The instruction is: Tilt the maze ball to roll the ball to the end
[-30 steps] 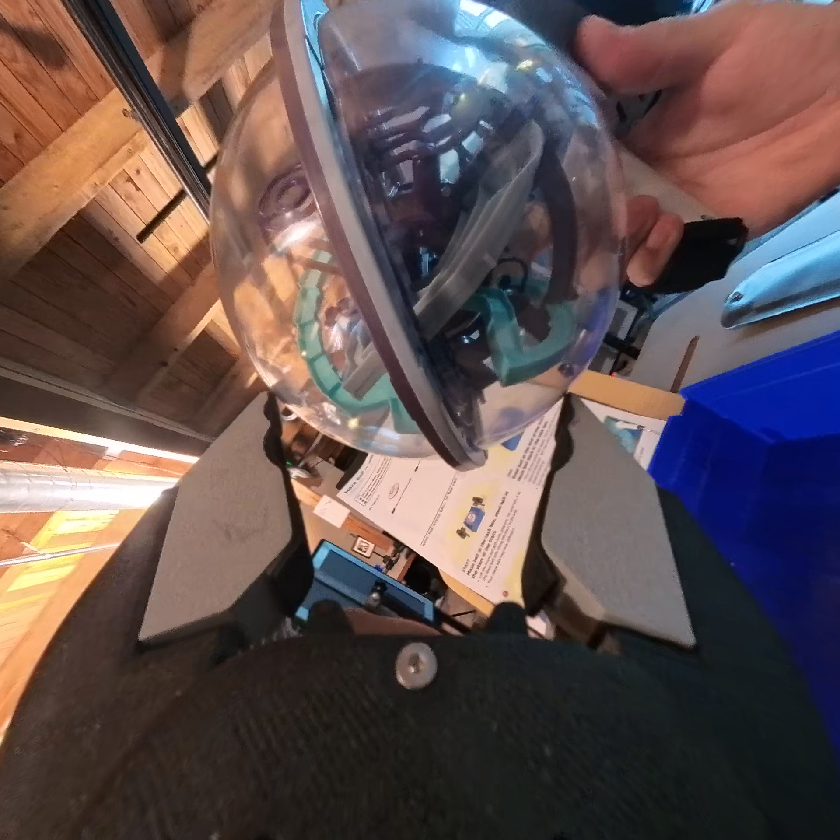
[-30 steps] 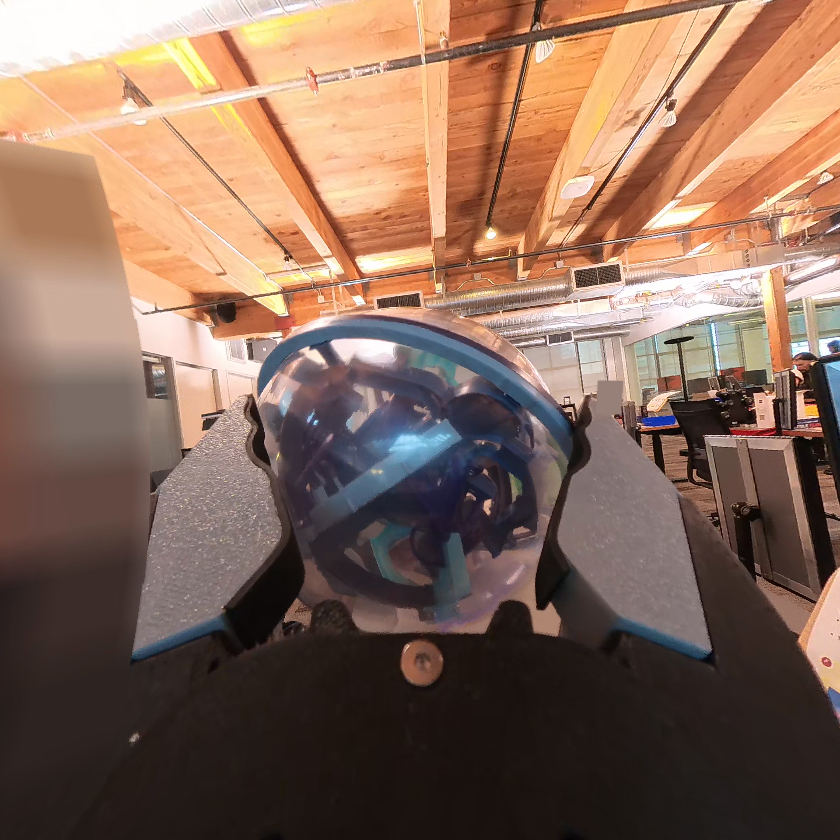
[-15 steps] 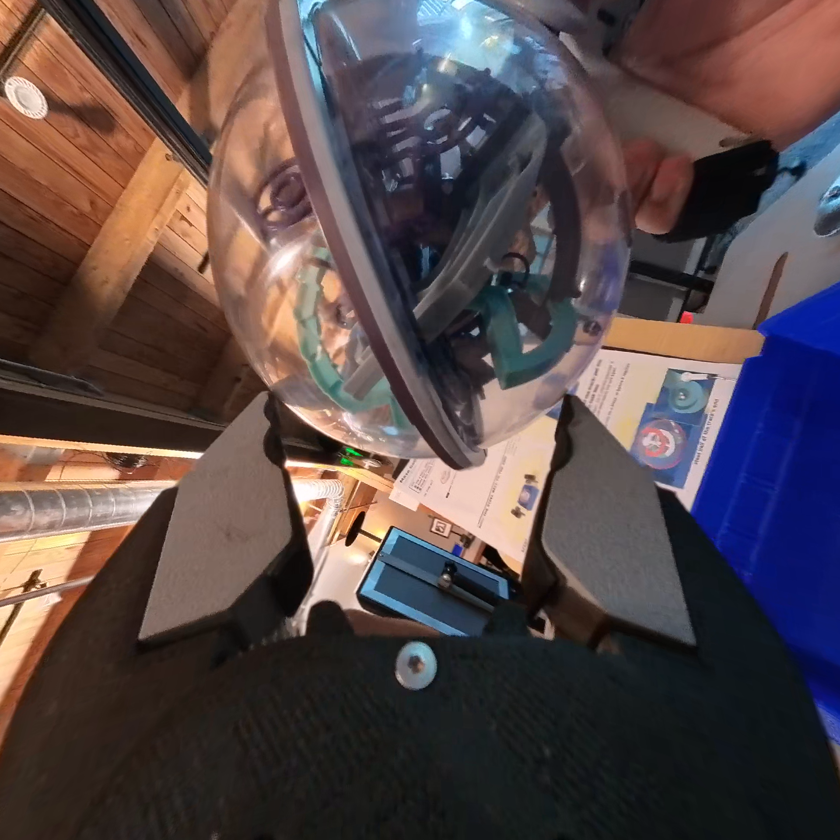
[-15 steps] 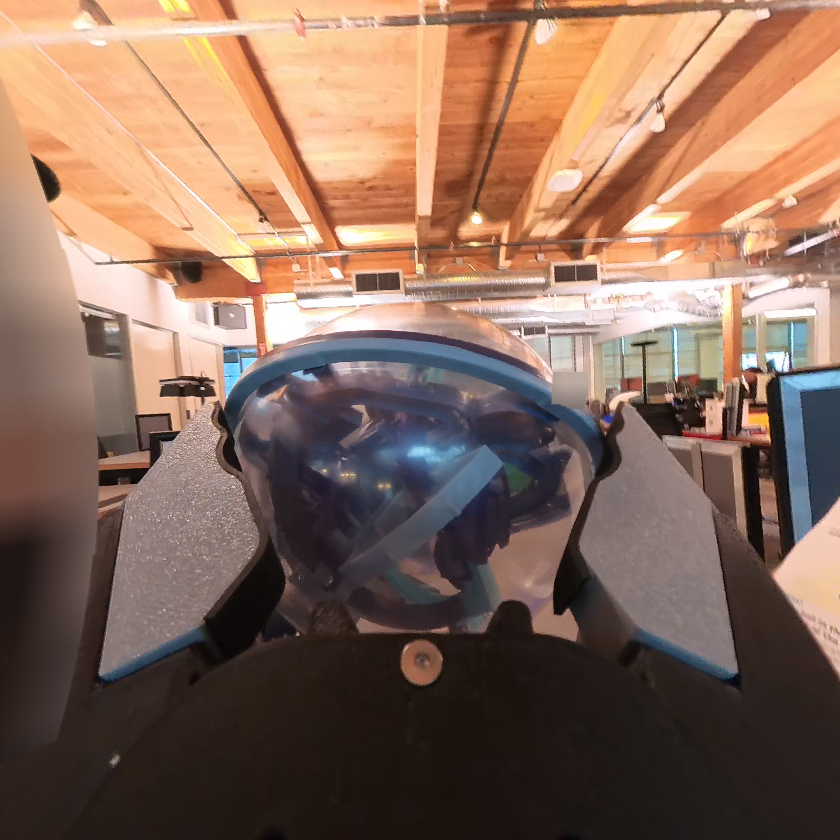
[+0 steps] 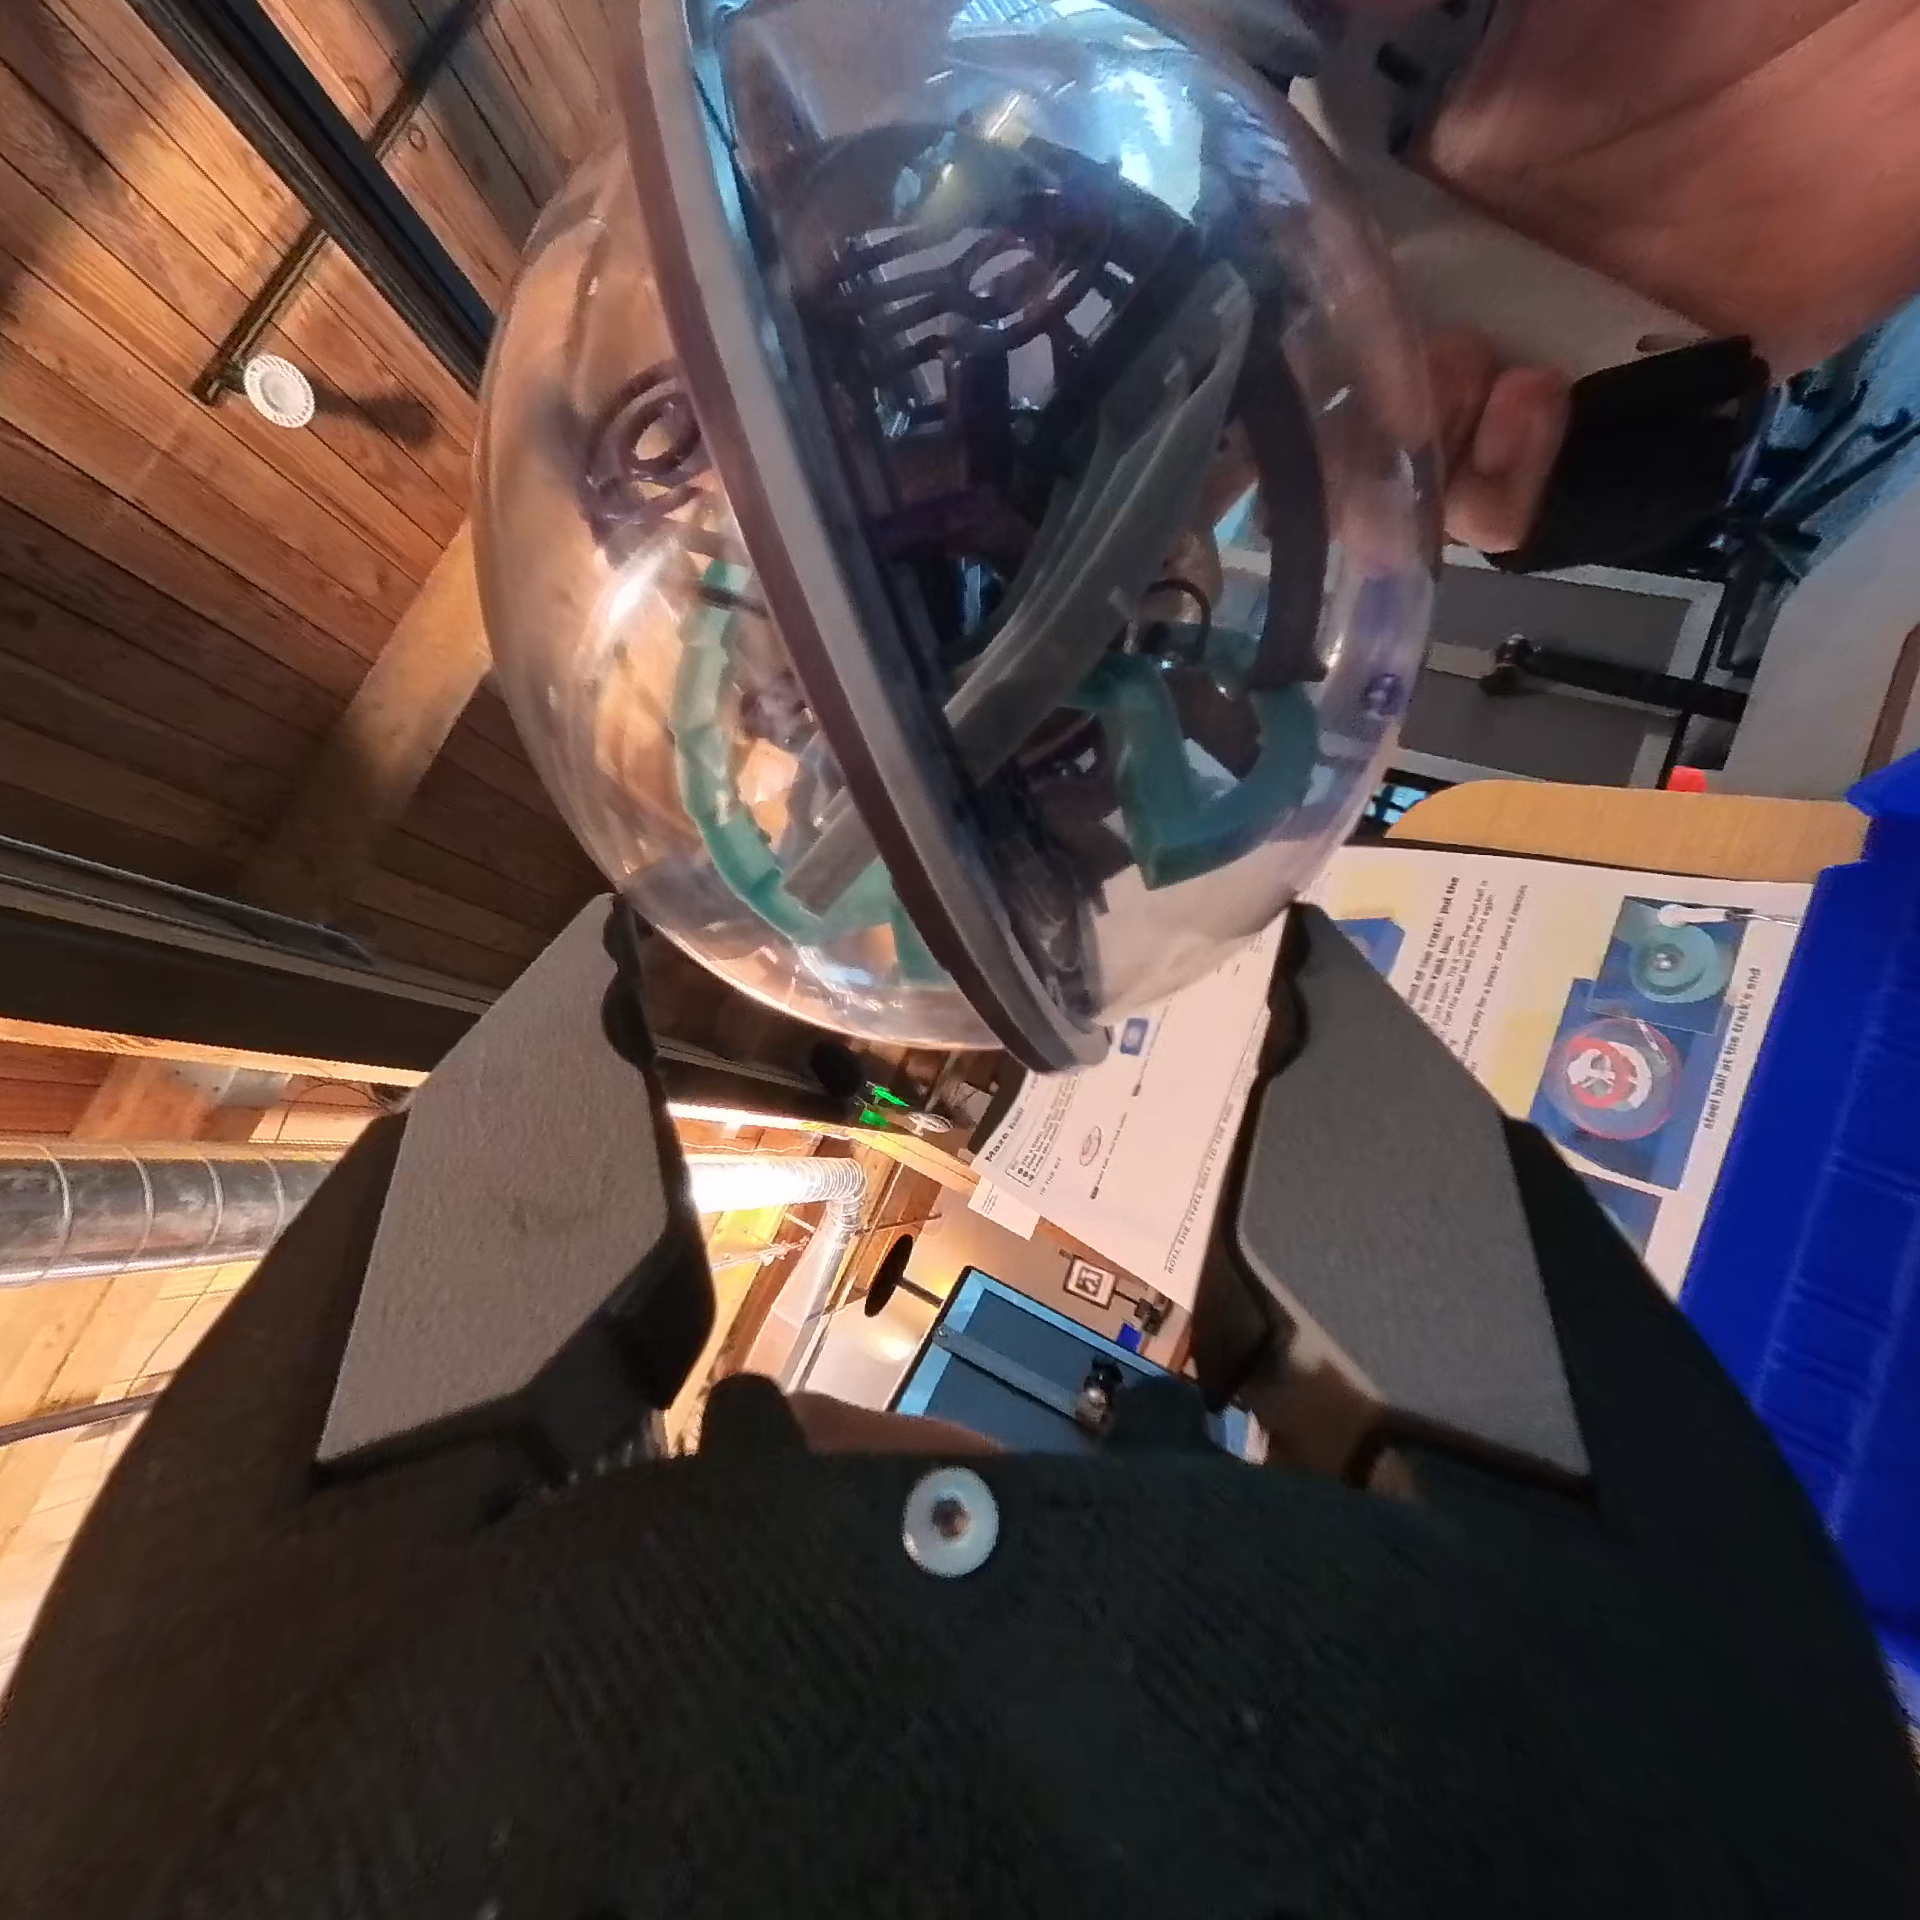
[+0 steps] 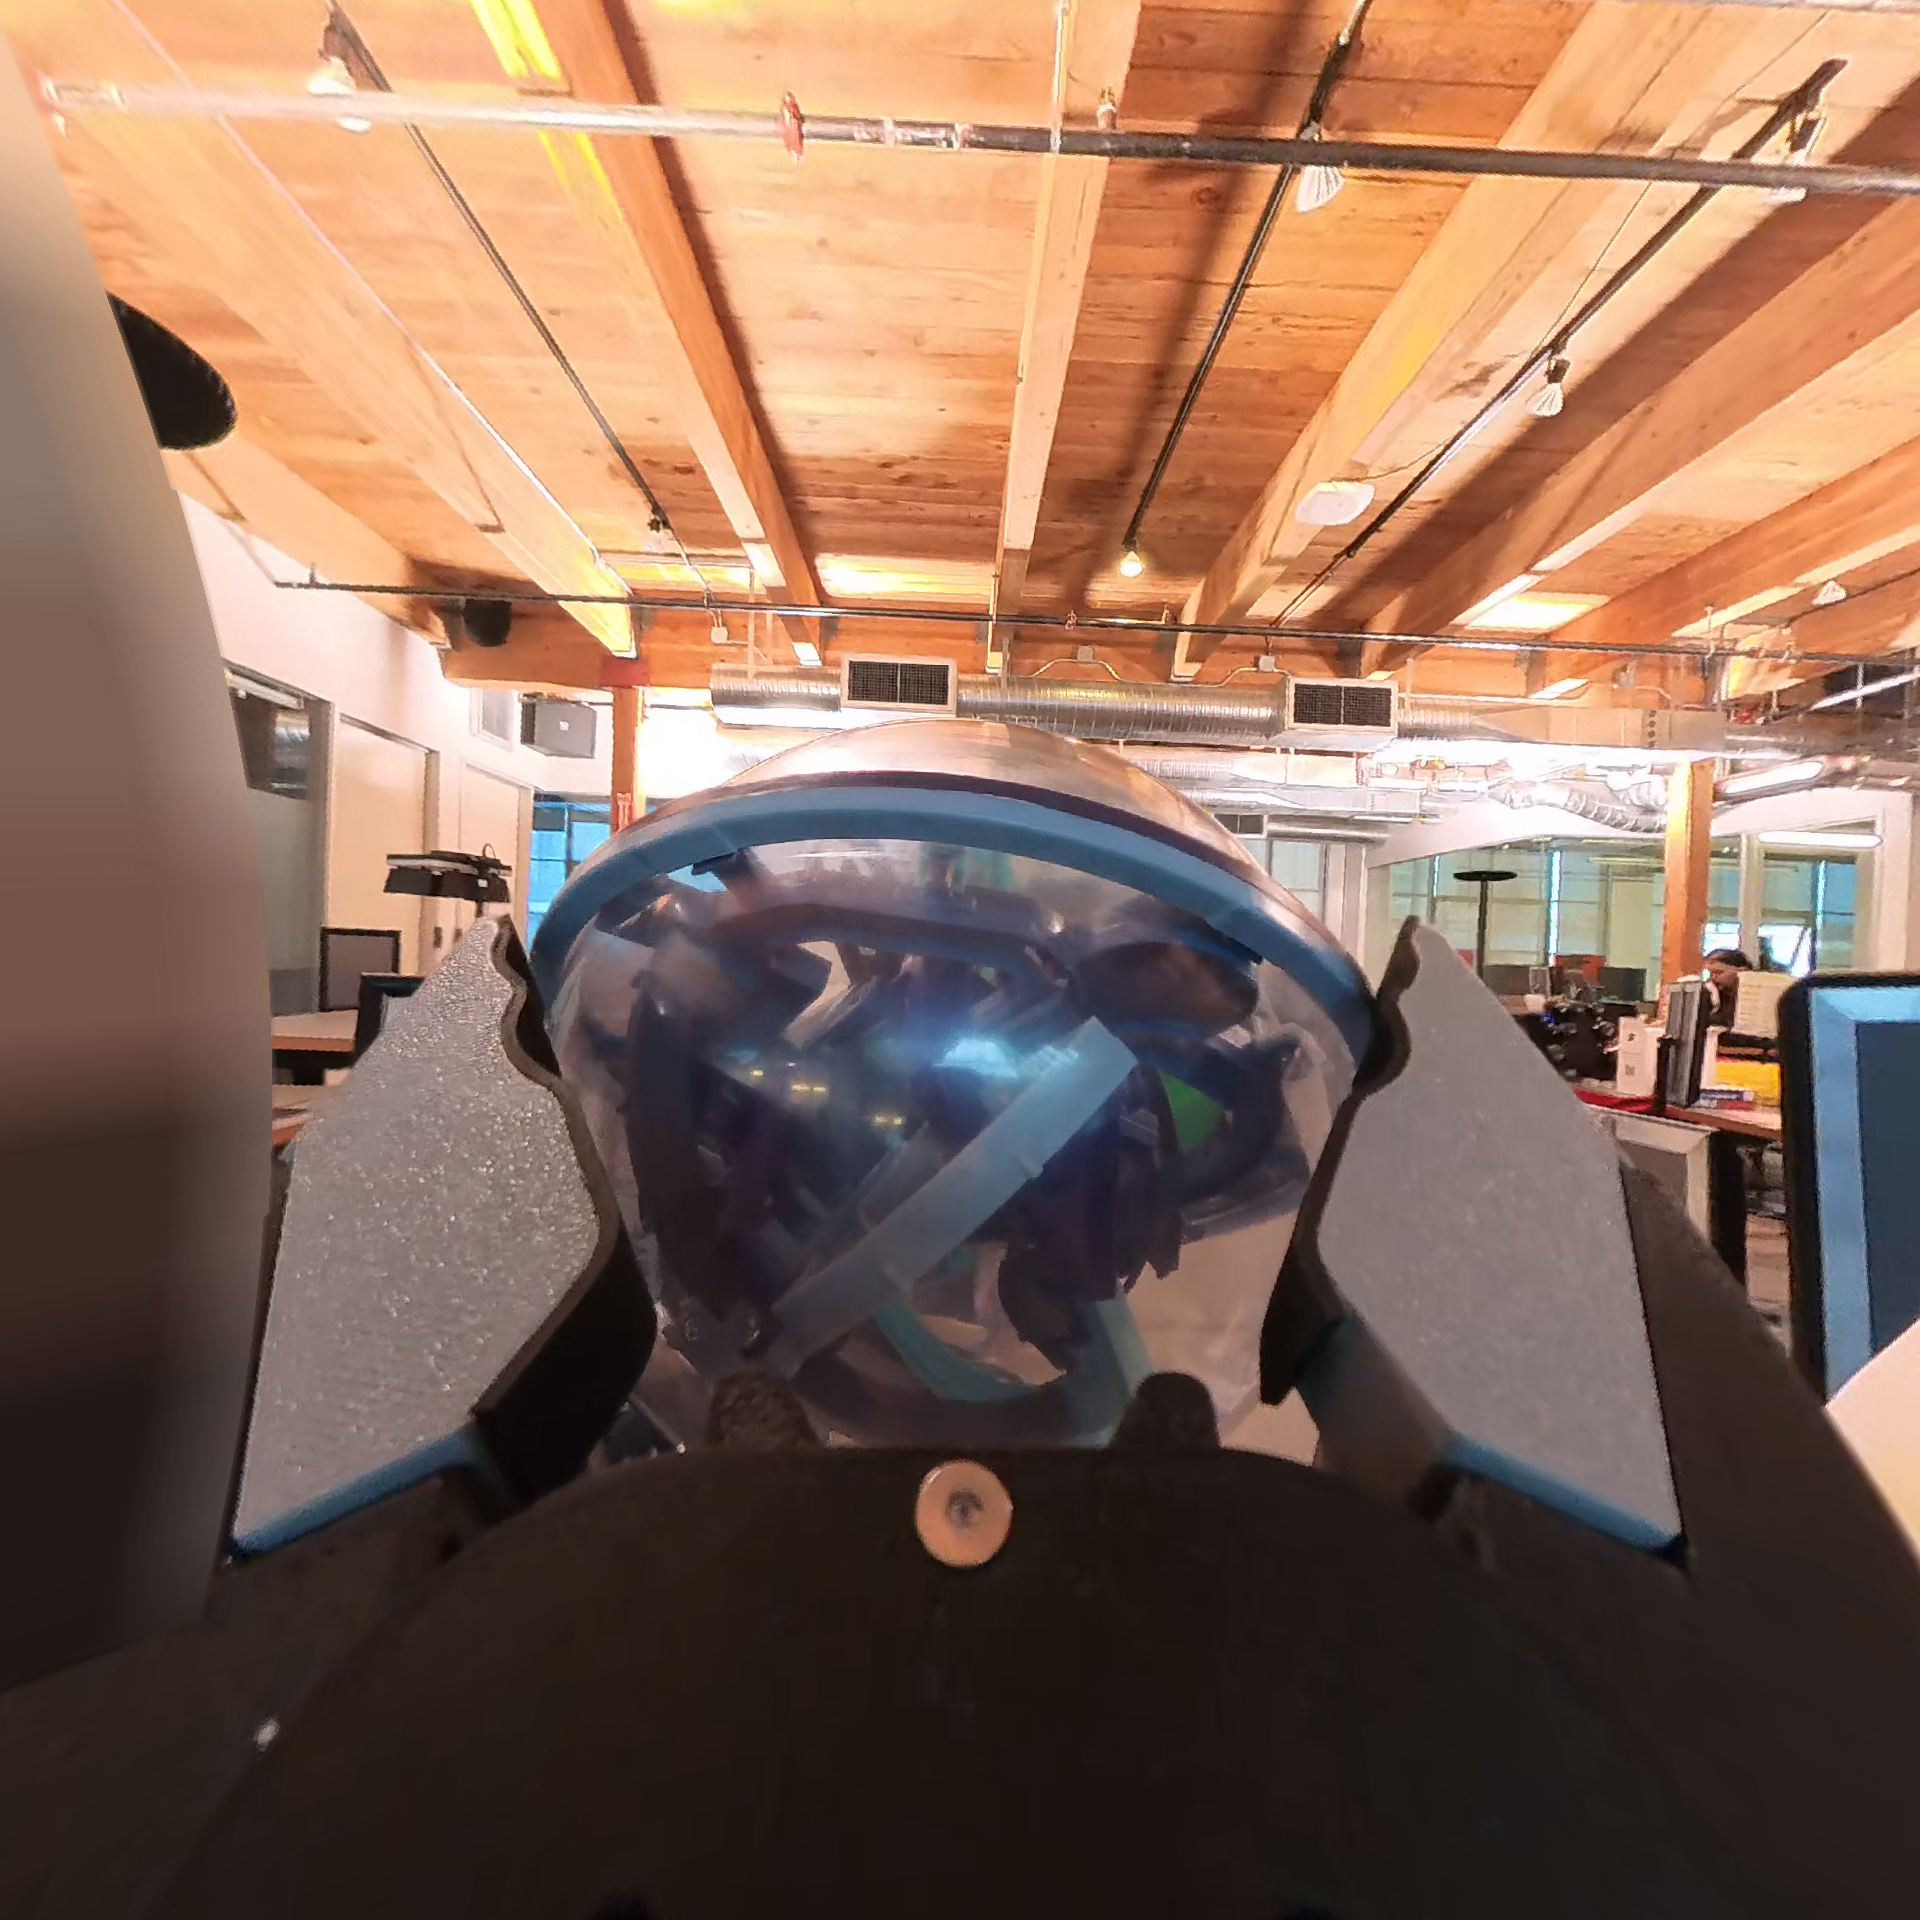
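With my right gripper's (image 6: 951,1049) jaws spread wide and clamped on the maze ball (image 6: 935,1091) mid-frame, and the left gripper (image 5: 951,935) cradling it, I tilt gently.

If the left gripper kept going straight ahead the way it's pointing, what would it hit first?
Most likely the clear maze ball. It fills the view right beyond the left gripper, whose fingertips sit at its lower shell; whether they already touch is unclear.
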{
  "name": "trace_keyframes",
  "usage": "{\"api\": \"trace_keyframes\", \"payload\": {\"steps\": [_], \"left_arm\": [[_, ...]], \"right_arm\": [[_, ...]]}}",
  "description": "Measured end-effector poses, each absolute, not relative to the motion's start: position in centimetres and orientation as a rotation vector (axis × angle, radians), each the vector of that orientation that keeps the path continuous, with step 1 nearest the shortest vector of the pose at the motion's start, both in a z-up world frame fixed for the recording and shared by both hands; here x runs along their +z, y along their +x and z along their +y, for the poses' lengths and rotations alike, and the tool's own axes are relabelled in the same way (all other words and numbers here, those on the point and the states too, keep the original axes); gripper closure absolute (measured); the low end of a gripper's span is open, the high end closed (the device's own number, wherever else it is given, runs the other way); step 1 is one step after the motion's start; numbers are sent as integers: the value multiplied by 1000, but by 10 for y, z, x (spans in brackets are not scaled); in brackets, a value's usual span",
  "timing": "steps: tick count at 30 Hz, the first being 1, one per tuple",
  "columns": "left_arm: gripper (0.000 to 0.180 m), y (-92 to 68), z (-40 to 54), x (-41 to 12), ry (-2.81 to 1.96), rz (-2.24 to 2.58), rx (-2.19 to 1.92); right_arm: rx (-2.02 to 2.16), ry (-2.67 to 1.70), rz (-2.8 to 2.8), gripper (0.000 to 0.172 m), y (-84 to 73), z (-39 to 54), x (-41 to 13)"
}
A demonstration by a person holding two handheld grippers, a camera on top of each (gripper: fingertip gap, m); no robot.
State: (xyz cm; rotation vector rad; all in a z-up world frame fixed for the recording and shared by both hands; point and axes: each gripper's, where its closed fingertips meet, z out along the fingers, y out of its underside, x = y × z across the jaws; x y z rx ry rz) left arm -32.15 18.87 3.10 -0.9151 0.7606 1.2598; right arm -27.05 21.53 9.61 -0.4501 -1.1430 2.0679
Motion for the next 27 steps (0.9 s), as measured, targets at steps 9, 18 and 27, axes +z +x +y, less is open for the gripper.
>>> {"api": "trace_keyframes", "payload": {"steps": [9, 18, 27], "left_arm": [[63, -309, 186, 33, -825, 762, 1292], [63, -308, 182, 33, -796, 776, 1313], [63, -312, 181, 36, -809, 756, 1259]], "right_arm": [[2035, -348, -1171, 19, -256, 209, 97], [2012, -332, -1182, 18, -255, 204, 96], [1990, -383, -1160, 17, -259, 200, 100]]}}
